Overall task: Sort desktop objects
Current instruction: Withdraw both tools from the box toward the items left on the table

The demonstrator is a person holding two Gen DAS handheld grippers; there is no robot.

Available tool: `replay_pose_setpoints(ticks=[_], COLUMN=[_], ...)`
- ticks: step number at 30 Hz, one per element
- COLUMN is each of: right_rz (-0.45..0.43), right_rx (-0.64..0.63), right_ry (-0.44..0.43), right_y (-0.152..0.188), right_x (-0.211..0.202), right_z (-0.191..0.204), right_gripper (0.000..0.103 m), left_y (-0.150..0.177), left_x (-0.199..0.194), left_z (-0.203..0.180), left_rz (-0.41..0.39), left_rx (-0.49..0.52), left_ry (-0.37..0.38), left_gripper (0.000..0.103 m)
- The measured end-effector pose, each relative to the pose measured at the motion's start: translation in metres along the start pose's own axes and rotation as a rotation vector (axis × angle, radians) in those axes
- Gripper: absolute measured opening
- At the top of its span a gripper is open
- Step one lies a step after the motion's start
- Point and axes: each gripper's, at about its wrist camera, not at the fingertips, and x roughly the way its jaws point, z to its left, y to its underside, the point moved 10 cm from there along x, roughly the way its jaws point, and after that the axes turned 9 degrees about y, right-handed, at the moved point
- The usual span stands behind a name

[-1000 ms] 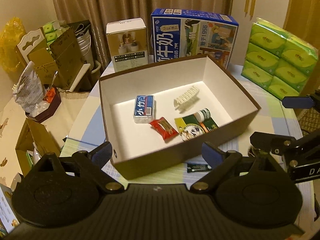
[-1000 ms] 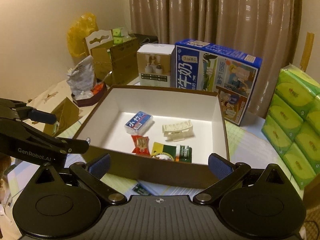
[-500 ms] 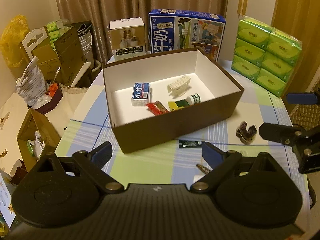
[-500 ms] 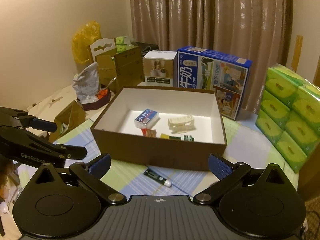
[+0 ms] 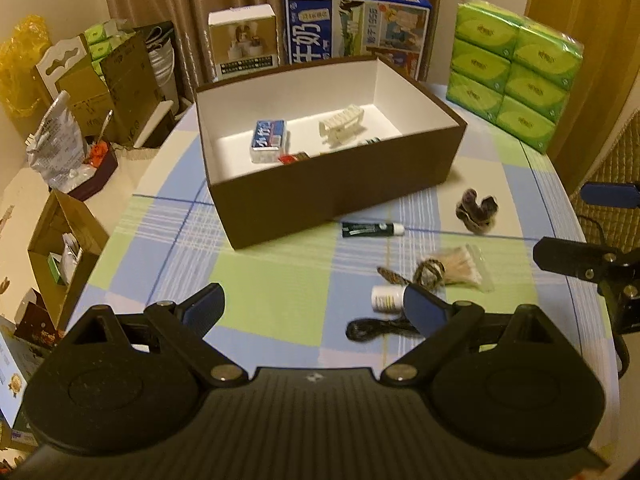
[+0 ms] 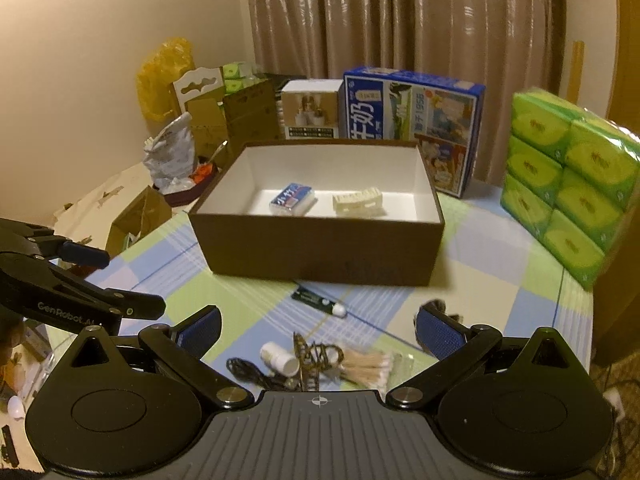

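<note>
A brown box [image 5: 336, 188] [image 6: 316, 248] with white inside stands mid-table; it holds a blue tissue pack [image 5: 269, 141] [image 6: 291, 199], a cream hair clip [image 5: 342, 125] [image 6: 357, 201] and a red packet [image 5: 294, 157]. Loose on the cloth in front lie a dark tube [image 5: 372, 229] [image 6: 319, 300], a dark hair claw [image 5: 476, 210], a cotton swab bag [image 5: 464, 269] [image 6: 366, 366], a patterned tie [image 5: 428, 272] [image 6: 316, 356], a white bottle [image 5: 386, 298] [image 6: 280, 359] and a black cable [image 5: 380, 328] [image 6: 248, 372]. My left gripper [image 5: 314, 306] and right gripper [image 6: 318, 326] are both open and empty, above the table's near side.
A blue milk carton [image 5: 356, 28], a white product box [image 5: 243, 40] and green tissue packs [image 5: 516, 68] stand behind and right of the brown box. Cardboard boxes and bags [image 5: 72, 120] crowd the floor at the left. The table has a checked cloth [image 5: 248, 280].
Both grippers have pulled back and up from the brown box. The loose items on the near cloth have come into view. Both stay open.
</note>
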Motion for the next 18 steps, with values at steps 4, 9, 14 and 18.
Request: replay_pose_setpoints(ticks=[4, 9, 14, 18], right_rz=[0.018, 0.065, 0.112, 0.148], right_rx=[0.017, 0.035, 0.054, 0.062], right_ry=[0.009, 0.022, 0.022, 0.045], right_y=[0.012, 0.034, 0.054, 0.069], right_x=[-0.001, 0.004, 0.012, 0.021], right_z=[-0.006, -0.012, -0.015, -0.02], right_gripper=[0.101, 0.101, 0.101, 0.101], left_y=[0.013, 0.025, 0.033, 0.042], left_x=[0.004, 0.011, 0.022, 0.034], left_z=[-0.004, -0.009, -0.012, -0.014], left_rz=[0.024, 0.048, 0.072, 0.1], left_rx=[-0.001, -0.004, -0.002, 0.0], left_ry=[0.01, 0.017, 0.031, 0.045], left_gripper=[0.094, 0.094, 0.094, 0.094])
